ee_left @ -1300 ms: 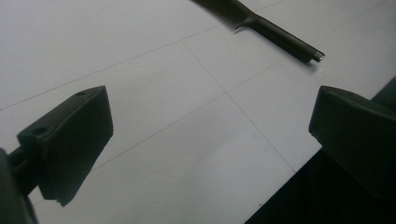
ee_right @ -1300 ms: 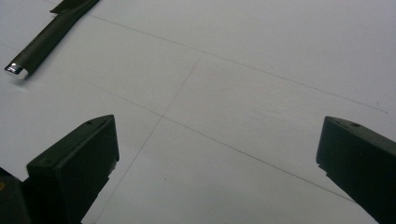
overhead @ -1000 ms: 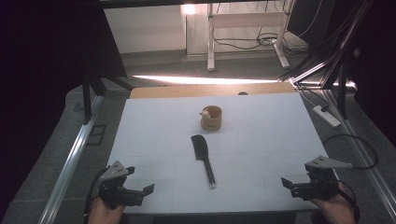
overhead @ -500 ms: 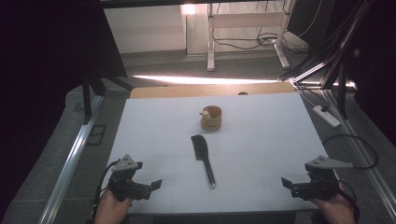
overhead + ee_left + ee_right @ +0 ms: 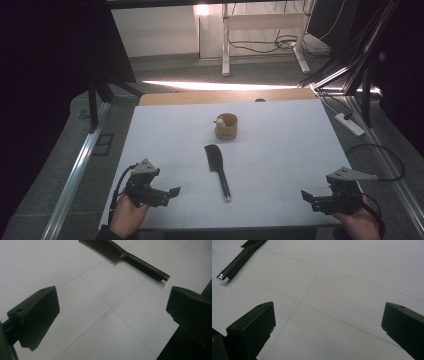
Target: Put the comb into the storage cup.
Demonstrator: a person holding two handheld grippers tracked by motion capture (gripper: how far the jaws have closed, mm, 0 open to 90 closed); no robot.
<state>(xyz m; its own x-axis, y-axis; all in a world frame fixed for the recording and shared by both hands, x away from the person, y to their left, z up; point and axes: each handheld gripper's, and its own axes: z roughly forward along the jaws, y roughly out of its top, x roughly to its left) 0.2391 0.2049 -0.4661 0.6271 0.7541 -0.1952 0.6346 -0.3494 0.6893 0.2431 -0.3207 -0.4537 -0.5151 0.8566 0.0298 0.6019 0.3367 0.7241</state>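
Note:
A black comb [image 5: 218, 167] lies in the middle of the white table [image 5: 280, 145], its handle toward the near edge. Behind it stands a small tan cup [image 5: 226, 126] with a pale object at its rim. My left gripper [image 5: 172, 192] hovers open at the near left, pointing right toward the comb [image 5: 125, 255], which lies ahead of its wide-apart jaws. At the near right, my right gripper [image 5: 304, 196] is open and points left; the comb's handle end [image 5: 229, 269] shows at that view's upper left. Nothing sits between either pair of jaws.
Metal frame rails [image 5: 75, 172] run along both sides of the table. A white power strip [image 5: 349, 124] and cables lie on the floor at the right. A wooden strip [image 5: 225, 96] borders the table's far edge.
My left gripper has moved forward and to the right, toward the comb. The right gripper has stayed where it was.

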